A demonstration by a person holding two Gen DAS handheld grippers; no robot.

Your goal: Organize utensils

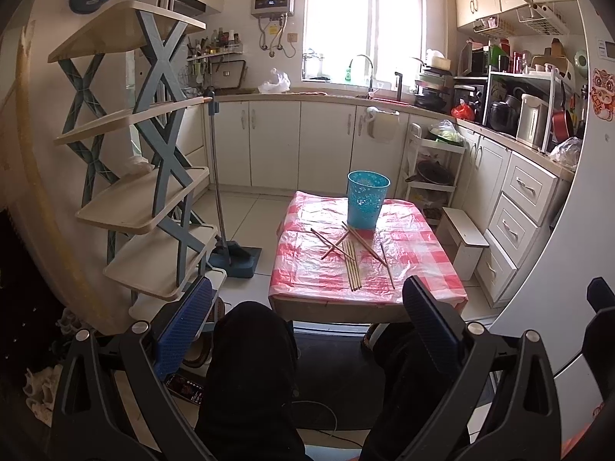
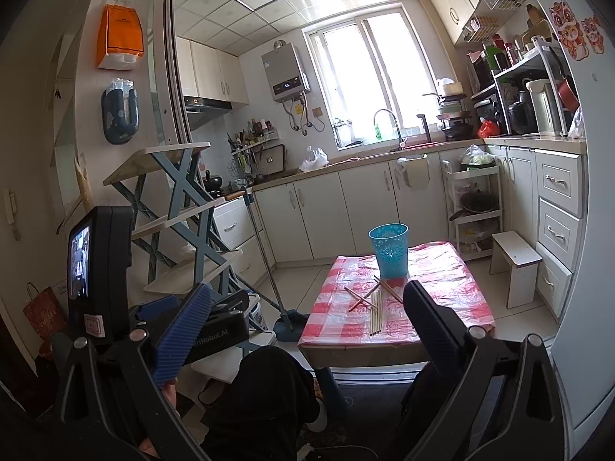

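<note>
Left gripper (image 1: 307, 319) nearest, jaws wide apart, empty, above knees. Beyond, chopsticks (image 1: 353, 259) scattered and crossed on checked table (image 1: 423, 265) before blue cup (image 1: 368, 199). Right view: right gripper (image 2: 307, 326) likewise spread, empty. Chopsticks (image 2: 374, 305) thin, pale wood, likely light, stiff, slippery; pinch mid-length

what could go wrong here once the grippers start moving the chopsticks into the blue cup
1. The chopsticks lie crossed and overlapping, so lifting one may flick or drag its neighbours.
2. The blue cup looks light and tall; a chopstick hitting its rim could tip it.
3. The plastic cloth is wrinkled and probably slippery, so thin sticks may slide away from the fingers. Both the left gripper and right gripper are open and away from the table.
</note>
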